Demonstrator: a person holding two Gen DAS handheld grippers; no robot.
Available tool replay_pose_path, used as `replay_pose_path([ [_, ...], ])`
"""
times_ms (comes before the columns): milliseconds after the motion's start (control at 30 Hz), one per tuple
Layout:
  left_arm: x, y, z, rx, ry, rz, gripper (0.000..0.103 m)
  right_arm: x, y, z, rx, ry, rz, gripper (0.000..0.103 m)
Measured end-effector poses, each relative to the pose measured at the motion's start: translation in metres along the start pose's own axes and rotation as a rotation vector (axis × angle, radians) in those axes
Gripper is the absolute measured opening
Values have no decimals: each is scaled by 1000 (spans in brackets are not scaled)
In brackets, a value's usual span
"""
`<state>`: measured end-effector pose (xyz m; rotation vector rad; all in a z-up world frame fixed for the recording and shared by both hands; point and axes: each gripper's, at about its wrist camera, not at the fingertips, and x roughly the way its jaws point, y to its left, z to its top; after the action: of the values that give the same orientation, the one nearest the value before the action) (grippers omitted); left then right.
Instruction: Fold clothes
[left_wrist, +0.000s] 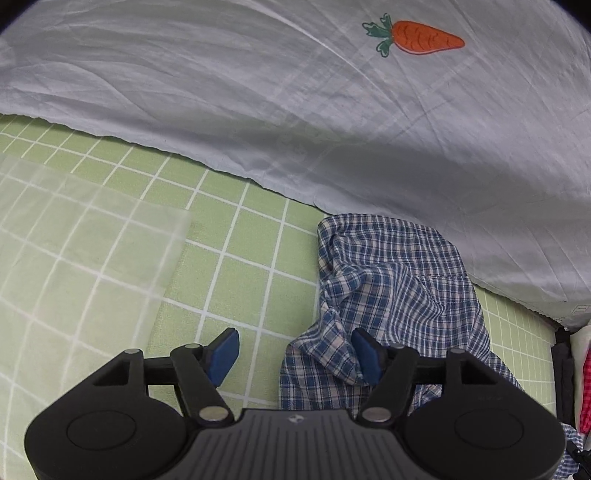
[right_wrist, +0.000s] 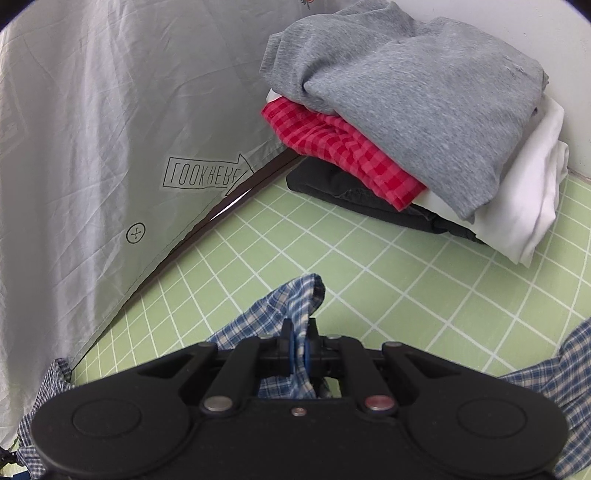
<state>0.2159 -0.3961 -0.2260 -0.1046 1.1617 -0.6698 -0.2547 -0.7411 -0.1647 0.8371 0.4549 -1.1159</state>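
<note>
Inspector A: Green checked sheet (left_wrist: 236, 258) covers the surface; a pale grey quilt (left_wrist: 258, 103) with a carrot print (left_wrist: 424, 37) lies across its far side.

Inspector B: Confirmed. From the right wrist, a stack of clothes (right_wrist: 424, 122) sits by the wall: grey garment (right_wrist: 424, 85) on top, red checked one (right_wrist: 340, 151), white and dark pieces beneath.

Inspector A: Task item, the blue plaid shirt (left_wrist: 391, 280), lies crumpled on the sheet, its far end against the quilt's edge.

Inspector B: Left gripper (left_wrist: 295, 358): fingers spread, nothing between them; the right-hand pad is at the shirt's near folds, contact unclear.

Inspector A: Right gripper (right_wrist: 300, 352): fingers pressed together, pinching a fold of the plaid shirt (right_wrist: 291, 302).
</note>
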Motion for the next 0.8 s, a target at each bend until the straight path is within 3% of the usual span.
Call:
replay_pose_path([
  [100,7,2,-2,-21,10,-24,66,-1,-1,-1,1,-4,3,5],
  [133,8,0,-1,-23,4,-31,61,-3,-1,-1,-5,-7,2,5],
  [167,10,-1,1,-22,0,-33,51,-3,-1,-1,-12,-9,-1,5],
  [200,11,-4,4,-19,3,-29,17,-5,0,-1,-18,-12,-5,5],
  [233,13,-7,6,-13,7,-16,5,-5,0,-1,-21,-12,-7,5],
  [367,20,-17,13,4,13,48,5,-6,-1,-1,-29,-15,-17,5],
  [567,24,-14,19,15,35,57,6,-5,-3,-4,-21,-12,-28,5],
  [633,16,-15,22,12,21,62,17,-6,-2,-5,-32,-16,-35,5],
  [667,11,-15,23,9,10,65,18,-8,-1,-5,-36,-22,-34,5],
  [800,-16,-18,29,8,-49,75,53,-26,2,-4,-46,-61,-6,5],
])
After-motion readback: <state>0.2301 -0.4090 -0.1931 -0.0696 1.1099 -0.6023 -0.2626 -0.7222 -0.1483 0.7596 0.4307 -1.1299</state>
